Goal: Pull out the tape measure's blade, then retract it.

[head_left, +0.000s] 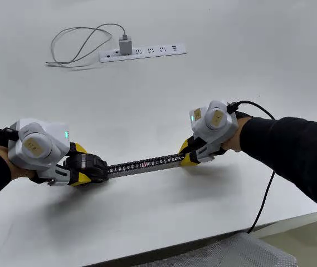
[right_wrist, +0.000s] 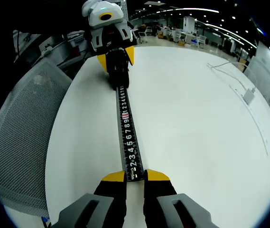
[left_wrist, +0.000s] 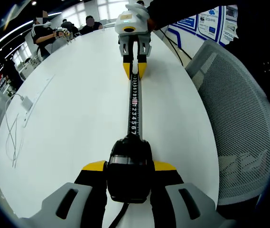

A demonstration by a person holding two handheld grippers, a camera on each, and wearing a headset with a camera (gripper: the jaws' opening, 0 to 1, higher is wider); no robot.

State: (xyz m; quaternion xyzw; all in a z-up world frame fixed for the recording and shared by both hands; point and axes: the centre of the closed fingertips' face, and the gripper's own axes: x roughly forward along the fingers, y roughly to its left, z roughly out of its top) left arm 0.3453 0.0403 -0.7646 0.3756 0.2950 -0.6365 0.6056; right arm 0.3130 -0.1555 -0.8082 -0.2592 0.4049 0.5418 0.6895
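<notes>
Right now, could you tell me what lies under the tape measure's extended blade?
Beneath the blade show bare white table and its shadow, between the left gripper and the right gripper. The strip directly below is covered, so contact is unclear.

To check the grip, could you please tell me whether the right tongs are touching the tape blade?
Touching. The right gripper view shows the right tongs closed on the end of the blade, tips against it.
</notes>
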